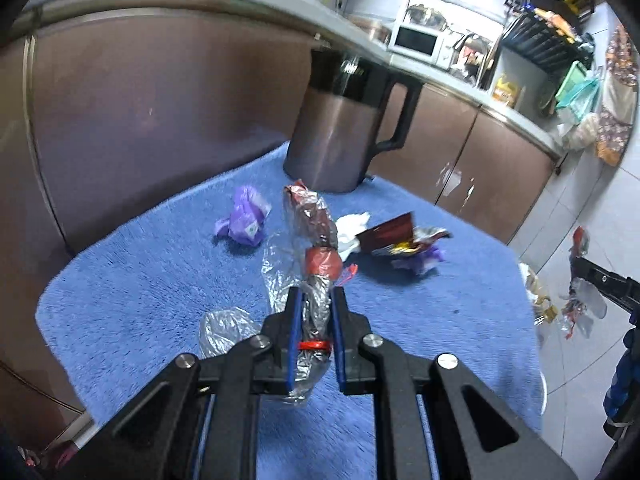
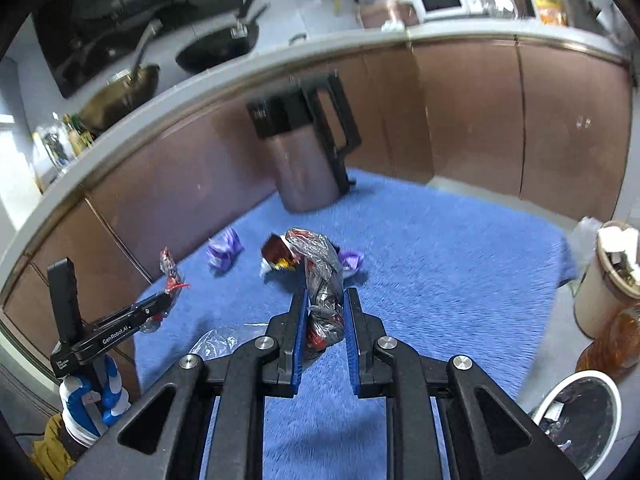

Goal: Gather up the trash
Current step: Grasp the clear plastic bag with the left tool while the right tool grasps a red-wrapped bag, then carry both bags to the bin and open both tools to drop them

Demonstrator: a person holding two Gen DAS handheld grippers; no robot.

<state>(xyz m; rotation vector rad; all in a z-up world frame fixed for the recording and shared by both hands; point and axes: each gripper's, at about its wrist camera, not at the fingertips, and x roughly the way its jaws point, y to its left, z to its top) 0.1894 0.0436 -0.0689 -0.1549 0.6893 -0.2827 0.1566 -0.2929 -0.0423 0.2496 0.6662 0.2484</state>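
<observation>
In the left wrist view my left gripper (image 1: 317, 296) is shut on a long clear plastic wrapper (image 1: 310, 216) with red and brown inside, held above the blue towel (image 1: 160, 280). In the right wrist view my right gripper (image 2: 327, 300) is shut on a crumpled silvery wrapper (image 2: 322, 268) with red print, also off the towel. Each gripper shows in the other's view: the right gripper (image 1: 580, 268) at the far right, the left gripper (image 2: 164, 298) at the left. Lying on the towel are a purple wrapper (image 1: 244, 222), a dark red packet (image 1: 394, 236), white paper (image 1: 352, 224) and clear film (image 1: 224, 328).
A brown jug (image 1: 344, 120) with a black handle stands at the towel's far edge, before brown cabinets. A white bin (image 2: 580, 412) with a dark liner sits at lower right, a cream container (image 2: 608, 276) beside it. A striped gloved hand (image 2: 92, 396) holds the left gripper.
</observation>
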